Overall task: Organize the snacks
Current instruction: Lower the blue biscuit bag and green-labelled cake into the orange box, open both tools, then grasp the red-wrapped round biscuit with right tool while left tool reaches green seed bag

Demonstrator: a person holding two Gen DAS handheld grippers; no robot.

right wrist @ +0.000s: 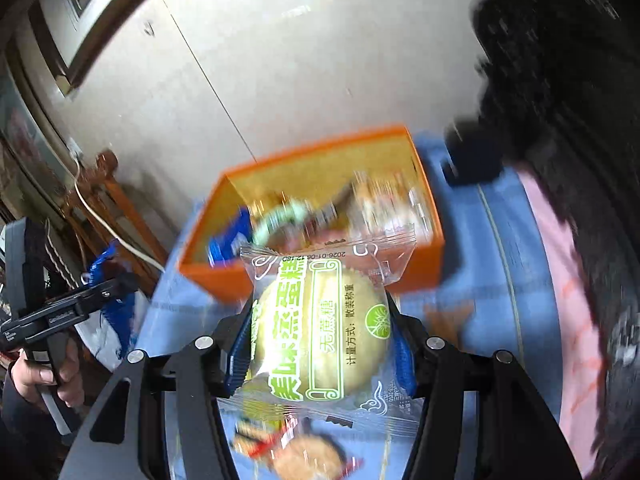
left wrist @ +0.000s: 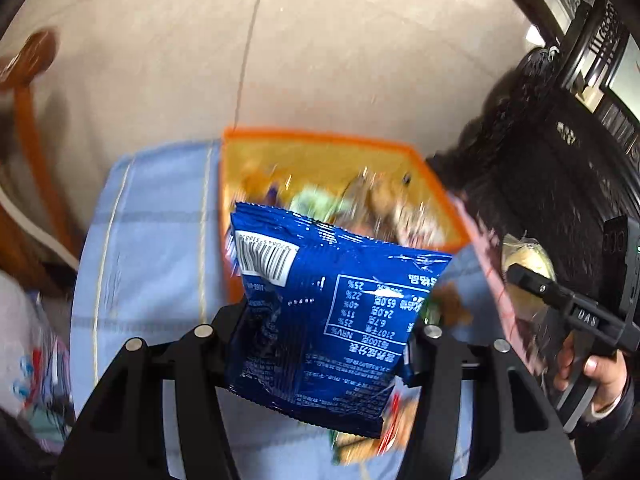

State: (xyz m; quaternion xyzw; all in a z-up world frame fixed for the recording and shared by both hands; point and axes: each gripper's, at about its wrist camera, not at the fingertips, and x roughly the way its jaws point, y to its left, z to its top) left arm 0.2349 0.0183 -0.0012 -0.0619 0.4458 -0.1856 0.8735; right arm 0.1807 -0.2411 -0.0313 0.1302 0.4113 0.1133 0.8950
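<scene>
Left gripper [left wrist: 326,344] clamps a blue bag [left wrist: 332,320], mid-frame; right gripper [right wrist: 320,344] clamps a wrapped cake [right wrist: 320,332], low centre. Above both, the orange box [right wrist: 316,280], half full. Loose snacks [right wrist: 296,448] blur on the blue cloth [left wrist: 156,248] below.

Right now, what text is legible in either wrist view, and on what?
"NRV%", "2107", "6.7", "24.0", "65.0", upside down: nutrition table, glossy blue foil snack bag in left gripper.
"无蔗糖", "散装称重", "2026-01-06": clear-wrapped round yellow steamed cake in right gripper.
Barcode digits, fine print, orange box contents: blurred.
</scene>
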